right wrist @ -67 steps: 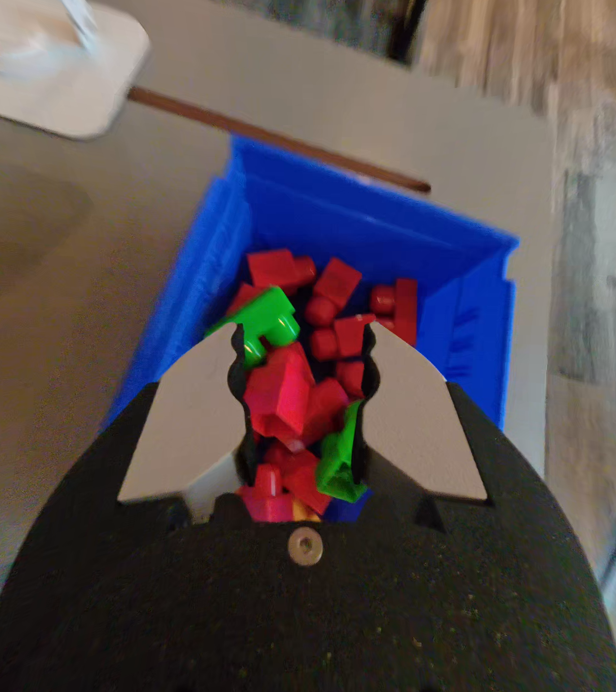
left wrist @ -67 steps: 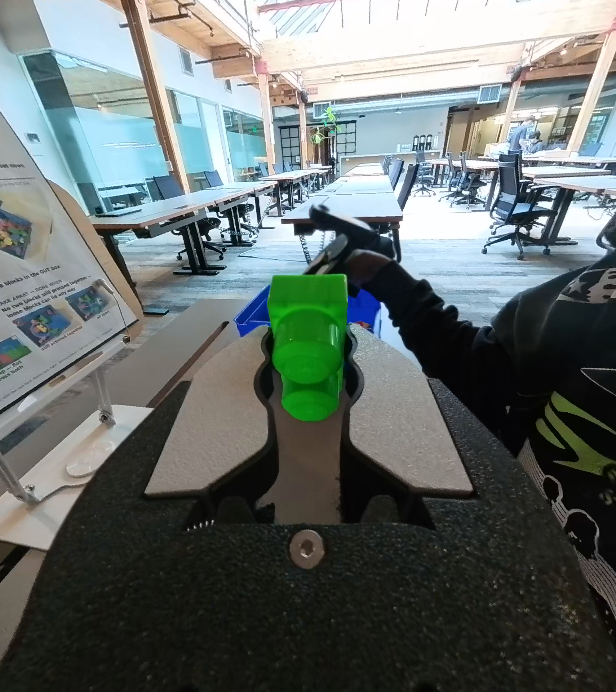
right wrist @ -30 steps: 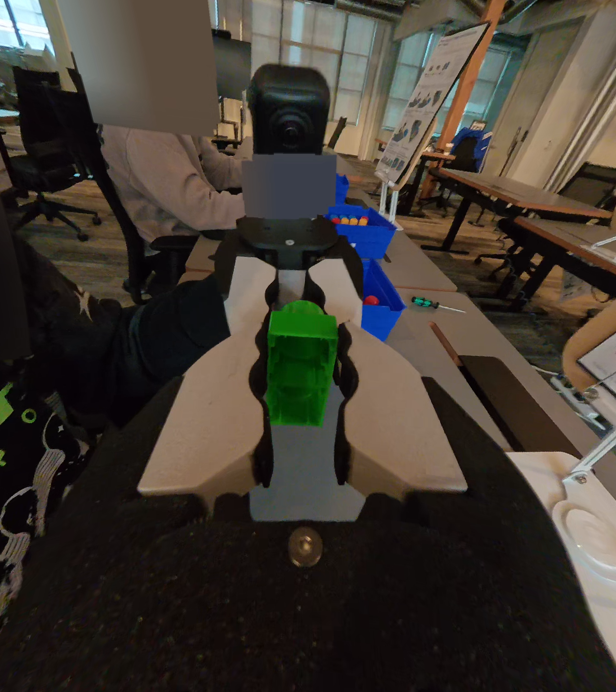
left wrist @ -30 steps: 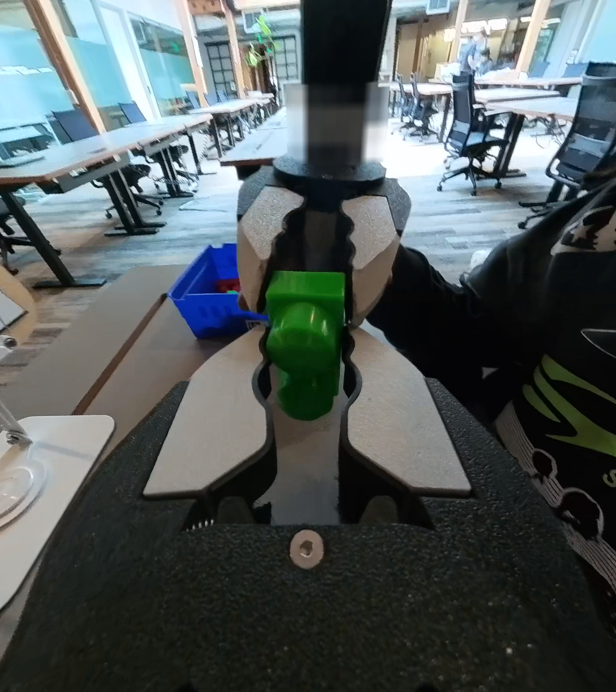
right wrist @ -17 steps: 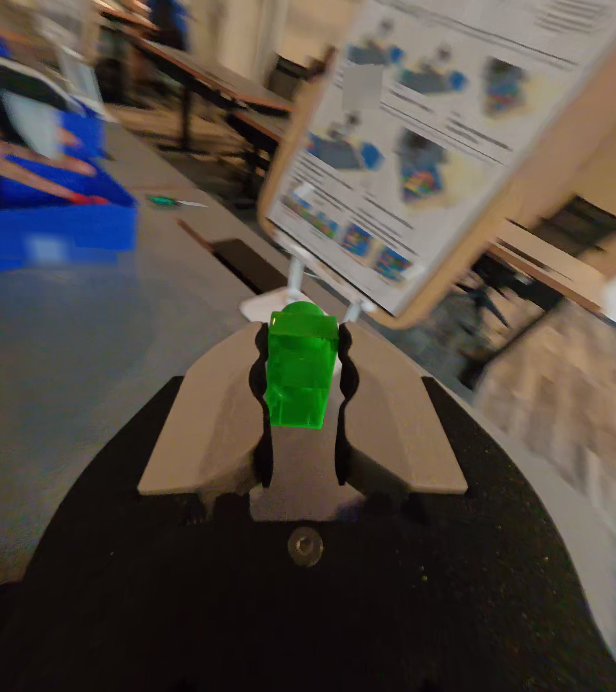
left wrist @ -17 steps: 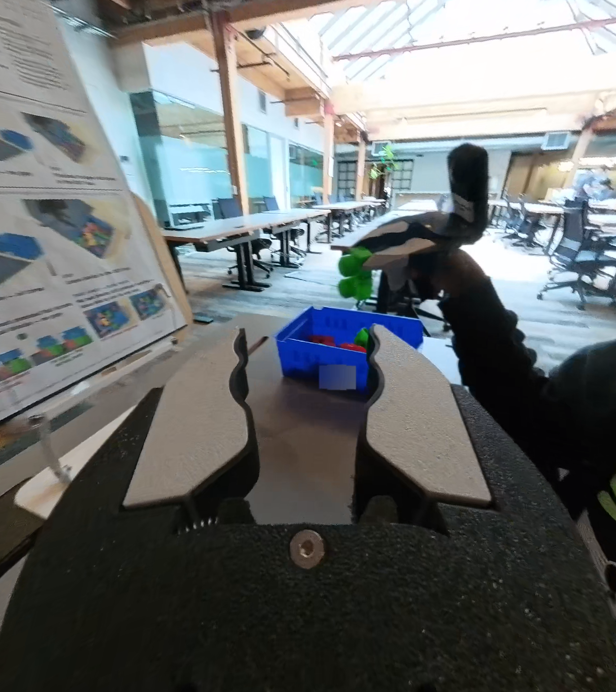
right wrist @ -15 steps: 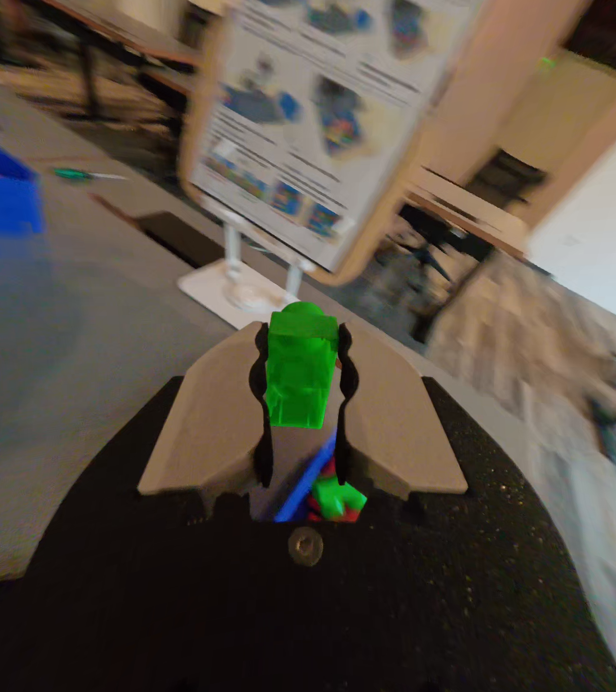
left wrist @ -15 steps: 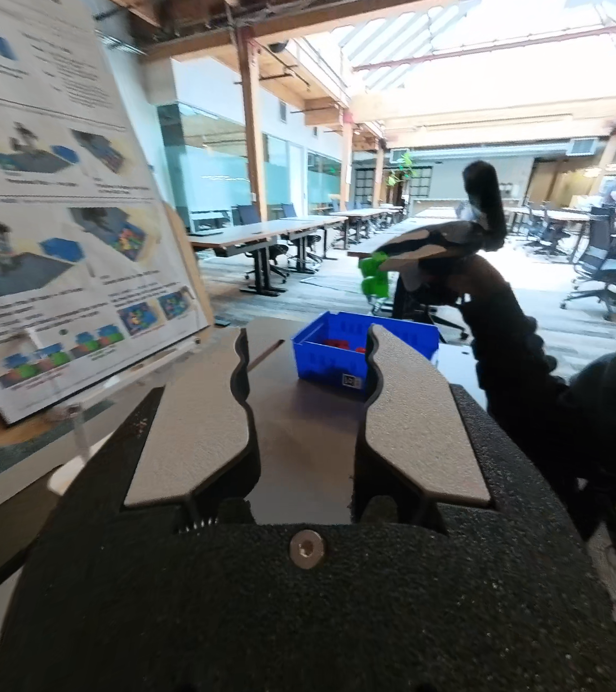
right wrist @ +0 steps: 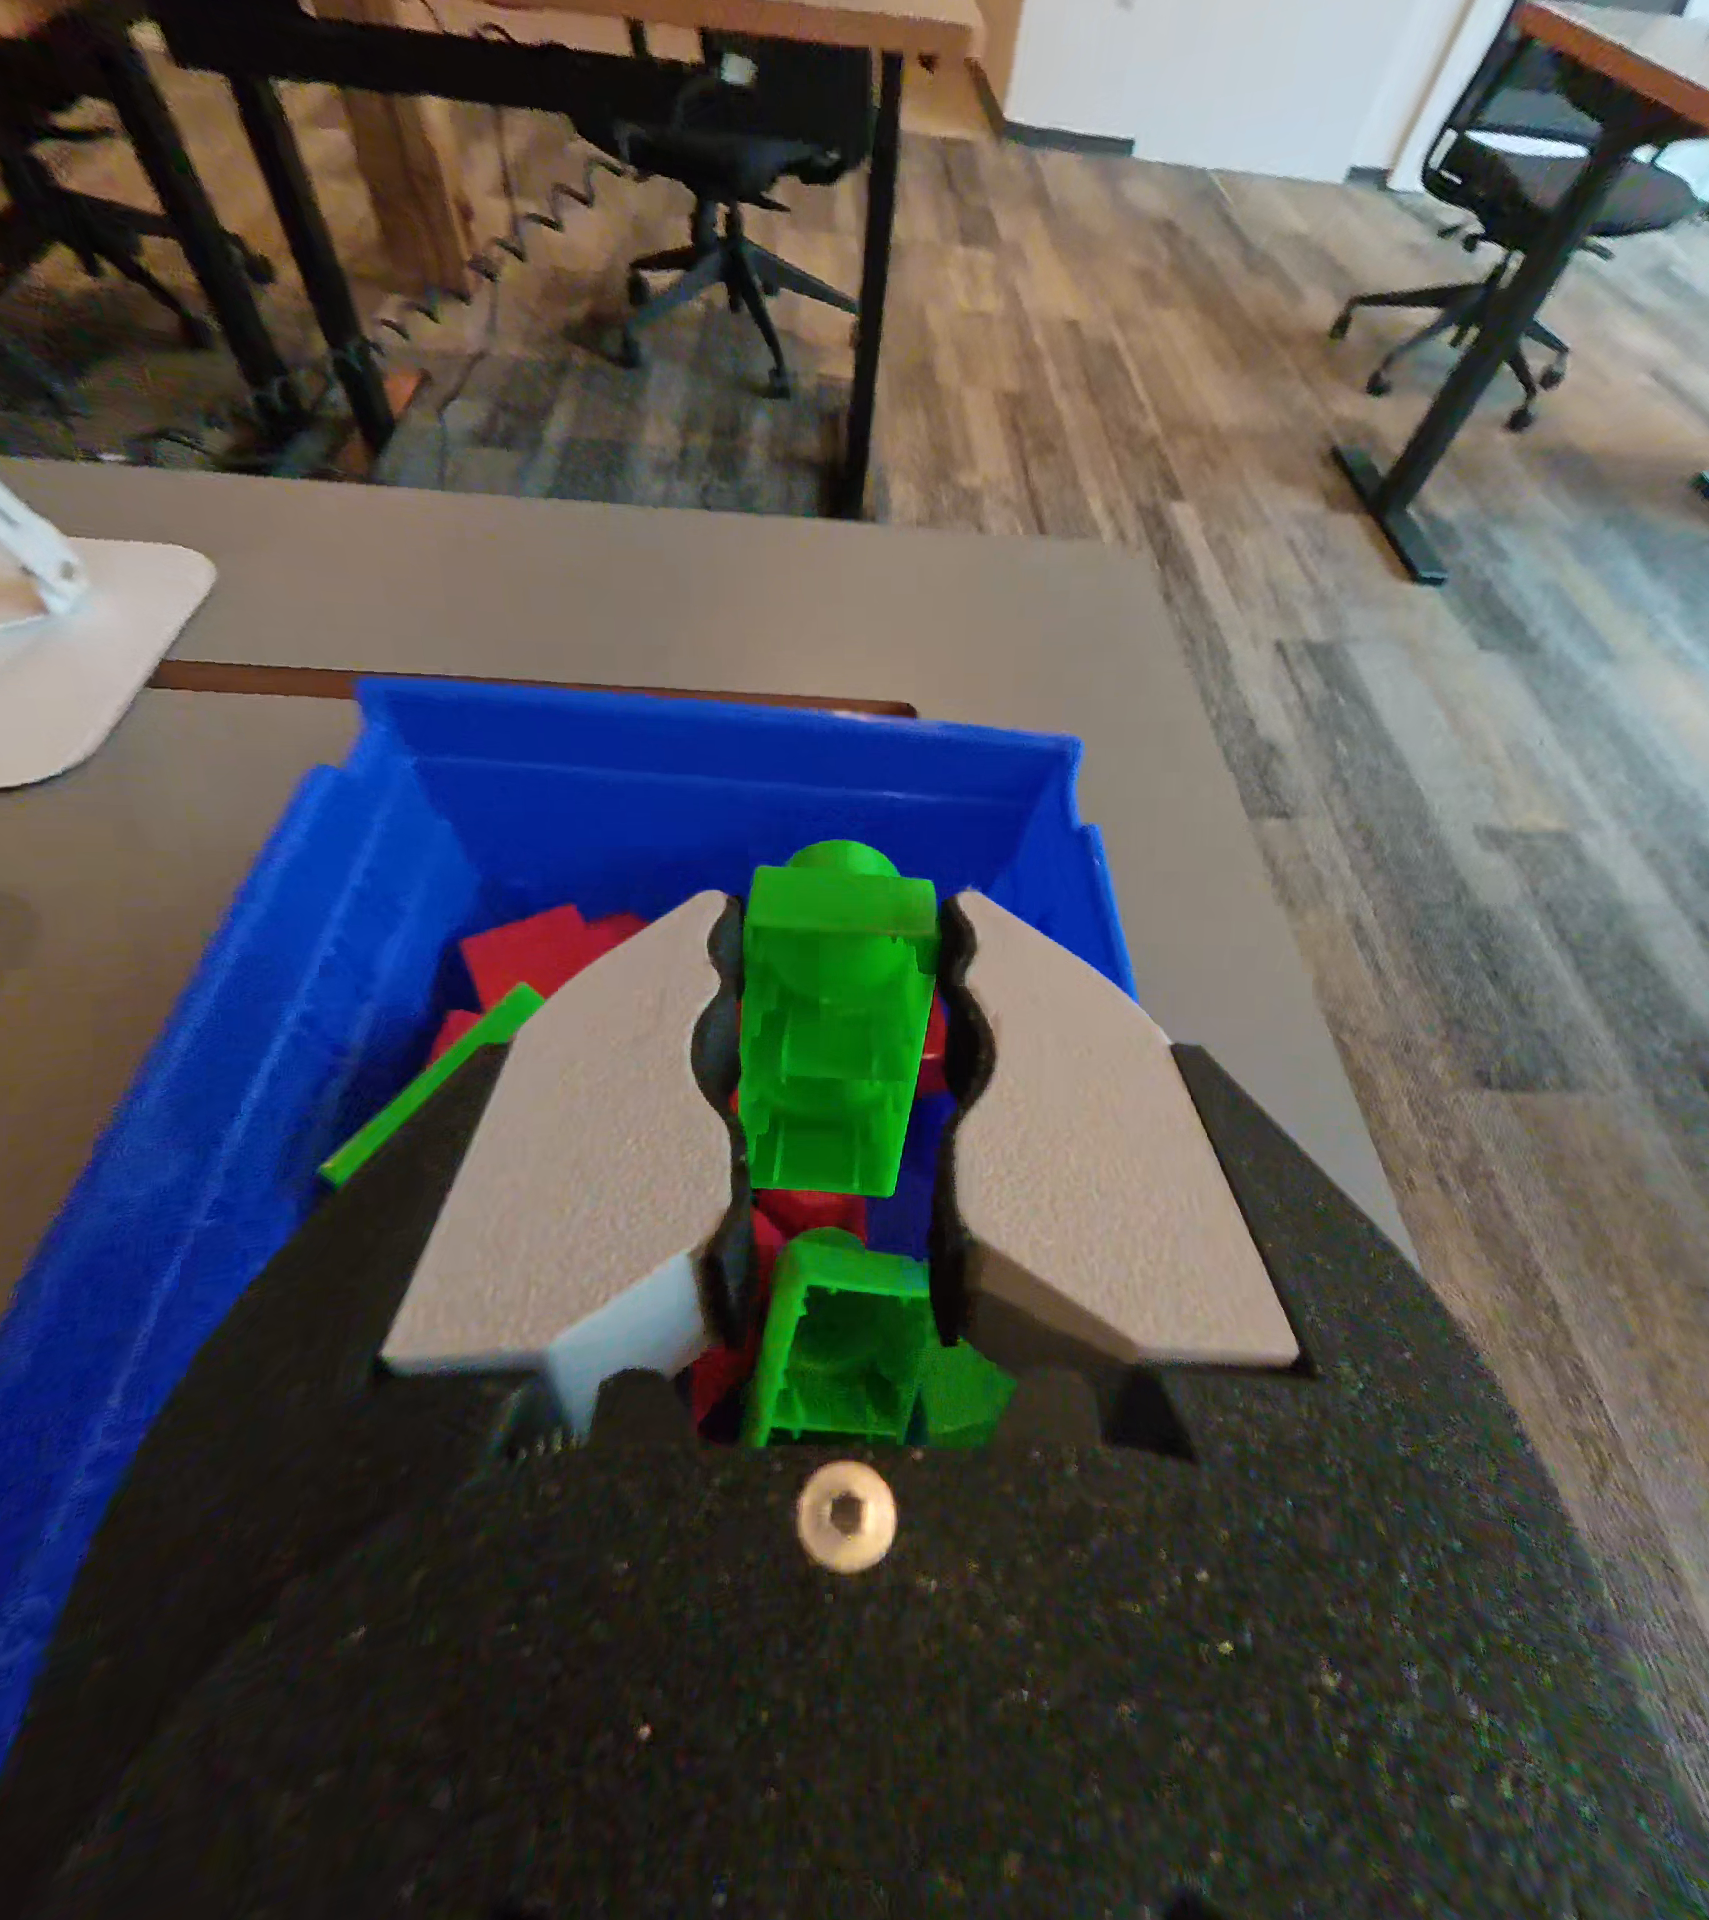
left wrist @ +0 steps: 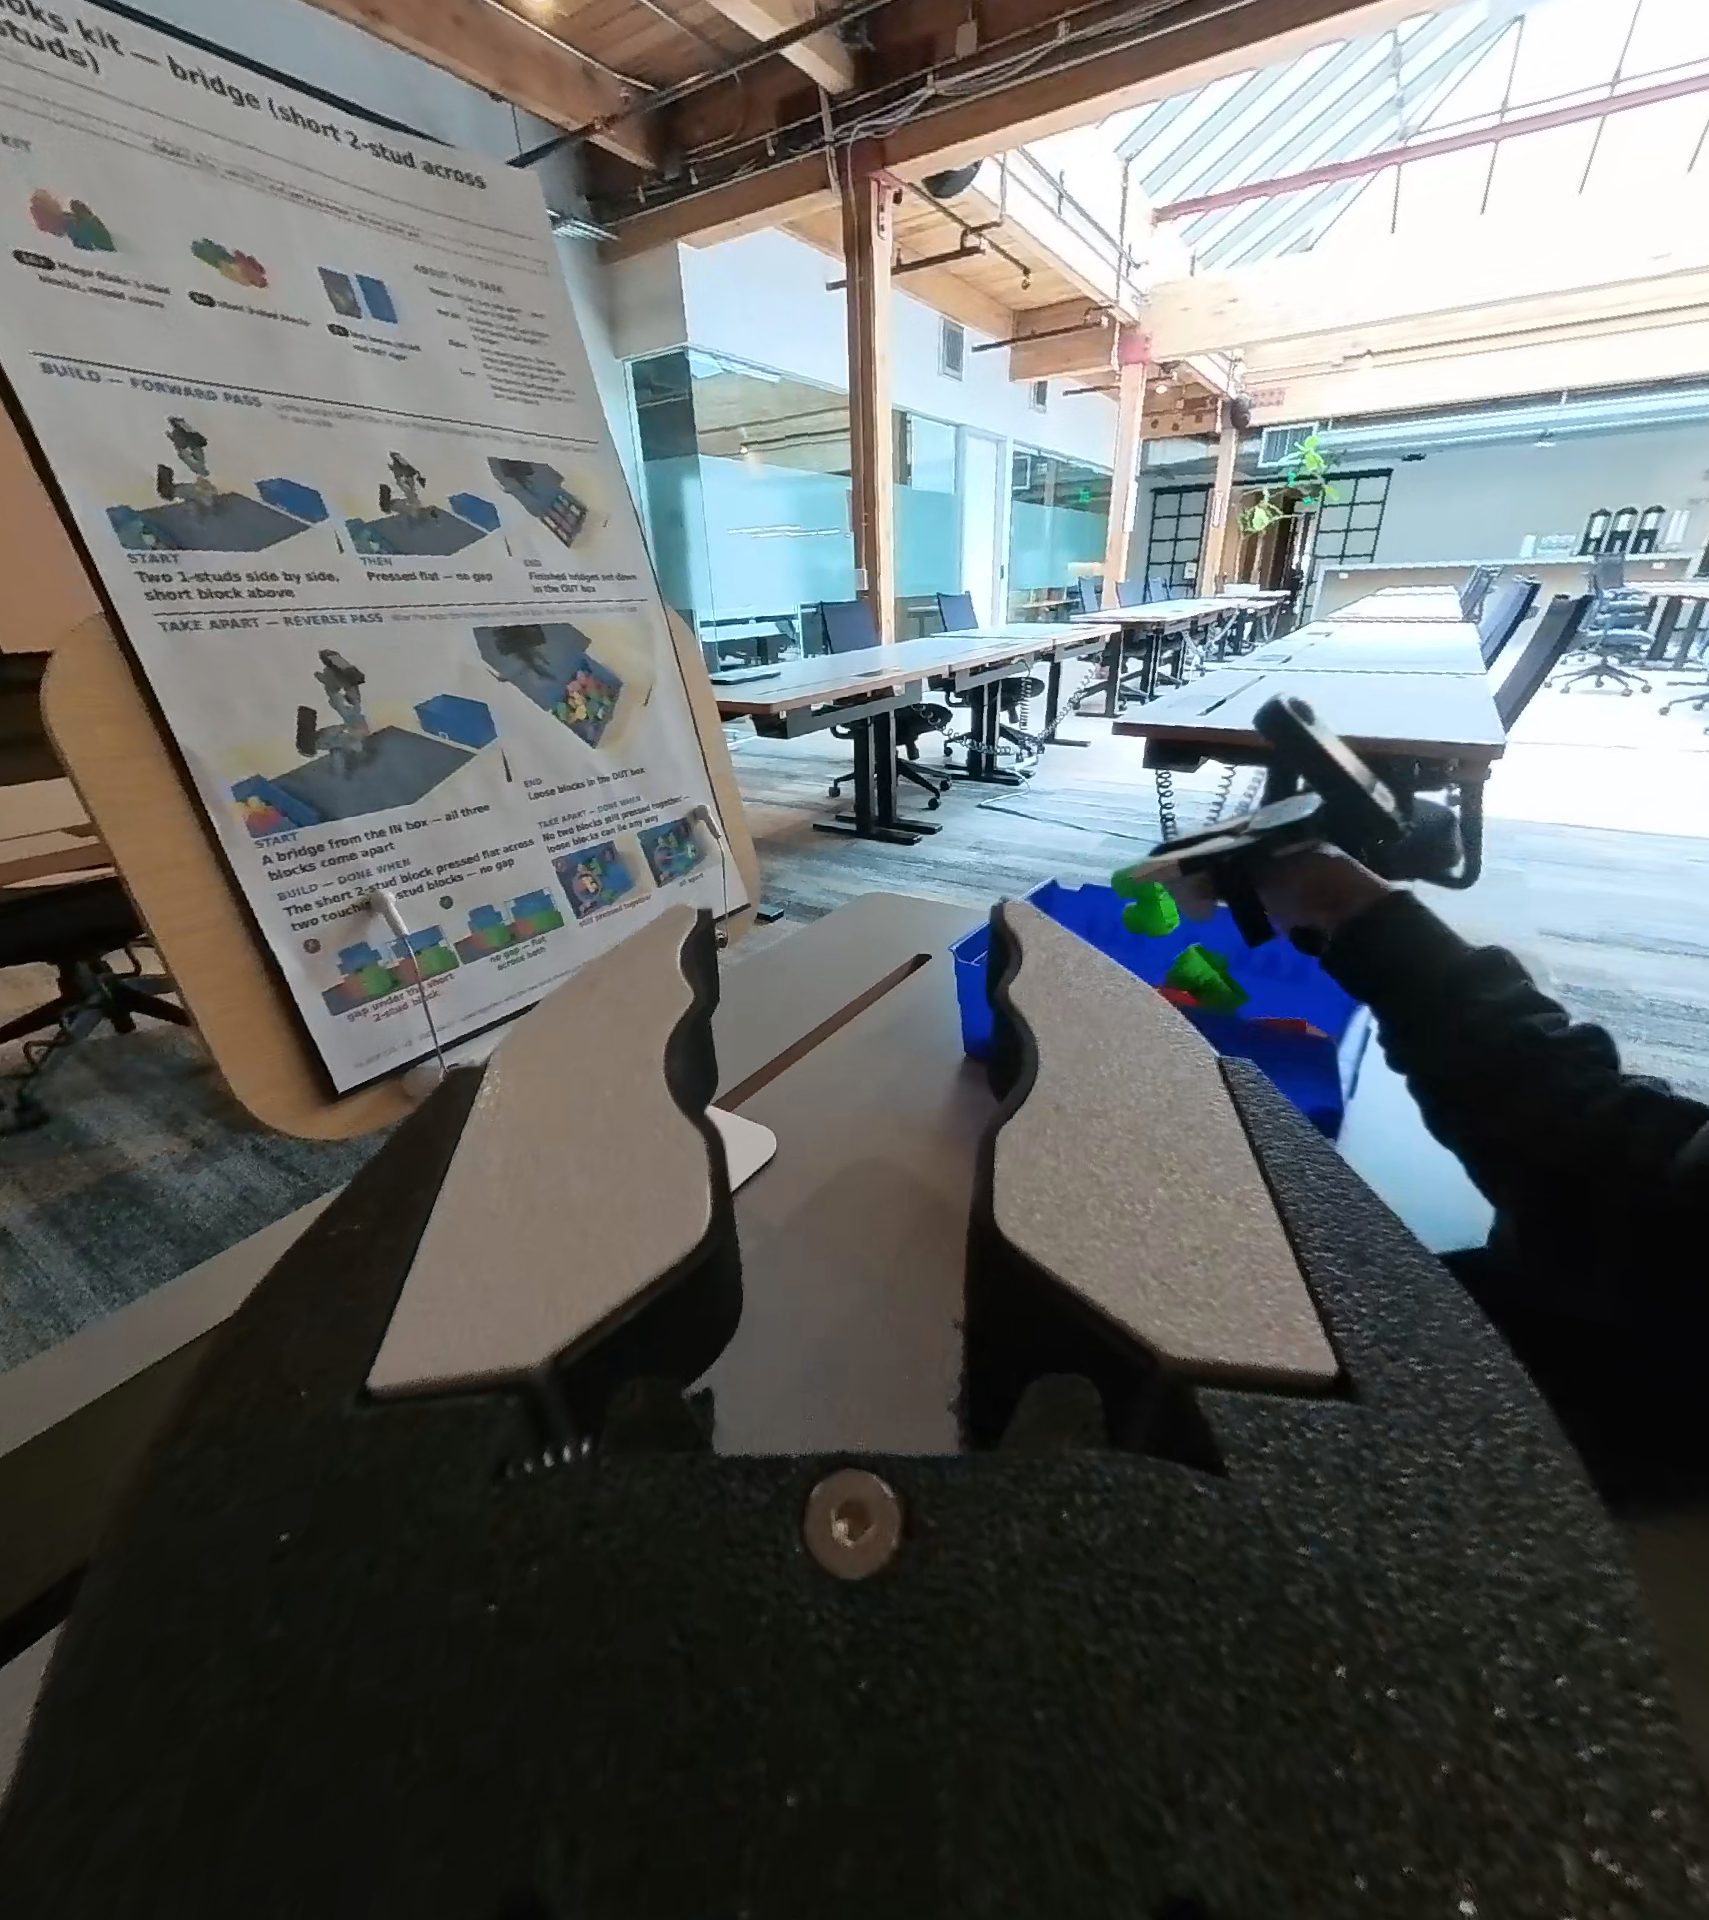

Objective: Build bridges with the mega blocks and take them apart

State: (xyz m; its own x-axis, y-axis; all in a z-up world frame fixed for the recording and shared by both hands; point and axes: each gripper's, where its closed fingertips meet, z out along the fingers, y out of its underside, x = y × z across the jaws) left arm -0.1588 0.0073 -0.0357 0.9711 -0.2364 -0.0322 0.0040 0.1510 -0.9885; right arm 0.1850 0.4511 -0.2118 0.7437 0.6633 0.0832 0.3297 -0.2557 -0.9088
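Right claw grips a green block over the blue bin.
Left claw gapes wide and empty above bare desk, bin rim just beside.

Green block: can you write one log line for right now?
left claw open, empty | right claw shut on green block | above blue bin

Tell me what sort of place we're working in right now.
Most likely a large open-plan office or shared workspace, set up for data collection. Rows of long desks with rolling office chairs fill the hall, glass-walled rooms line one side, and an instruction board stands on our table.
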